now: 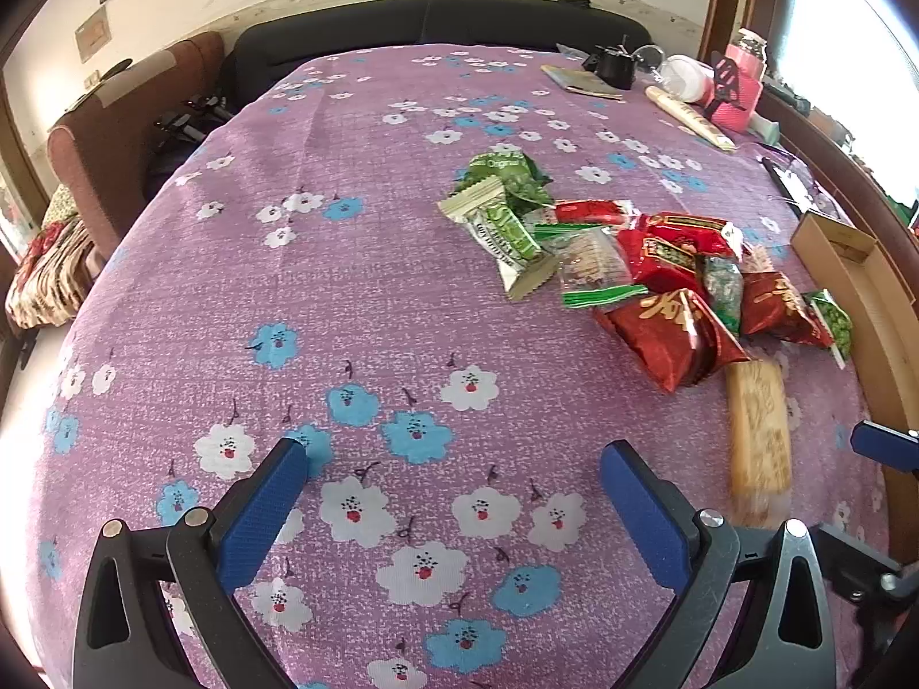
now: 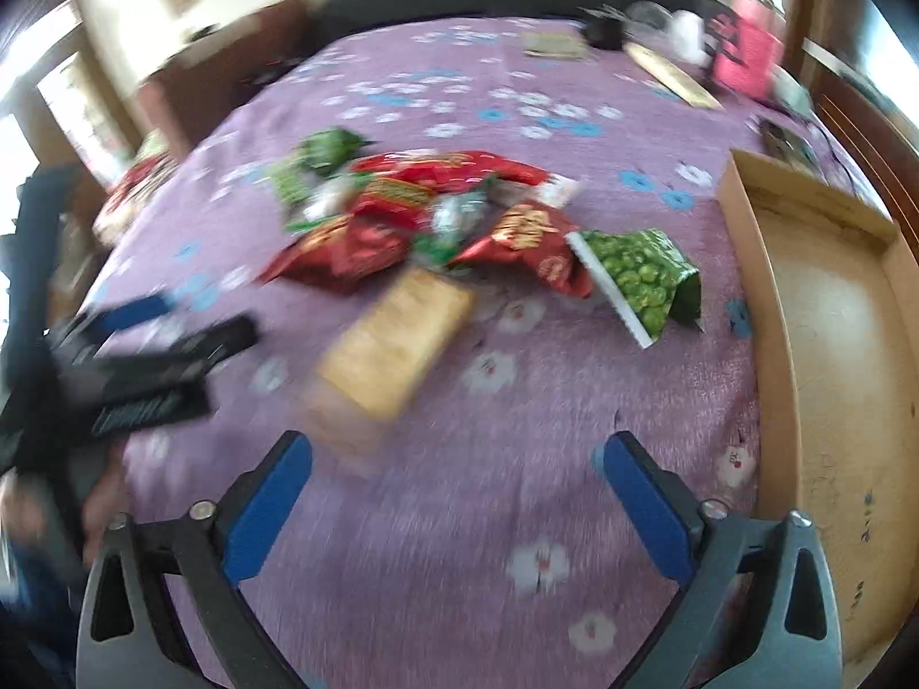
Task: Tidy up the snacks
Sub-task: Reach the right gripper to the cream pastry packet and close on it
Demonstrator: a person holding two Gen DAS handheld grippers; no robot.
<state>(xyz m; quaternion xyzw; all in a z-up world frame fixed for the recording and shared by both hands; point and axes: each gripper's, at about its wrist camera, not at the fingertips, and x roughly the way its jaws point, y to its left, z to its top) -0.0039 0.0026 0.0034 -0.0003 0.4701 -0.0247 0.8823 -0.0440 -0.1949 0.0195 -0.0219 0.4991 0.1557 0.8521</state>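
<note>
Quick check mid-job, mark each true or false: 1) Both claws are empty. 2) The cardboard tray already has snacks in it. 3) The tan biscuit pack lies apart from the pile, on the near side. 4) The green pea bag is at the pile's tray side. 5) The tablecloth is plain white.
1) True: the left claw and right claw stand open with nothing between them.
2) False: the visible part of the cardboard tray holds nothing.
3) True: the tan biscuit pack sits just before the snack pile.
4) True: the green pea bag lies nearest the tray.
5) False: the tablecloth is purple with flowers.
</note>
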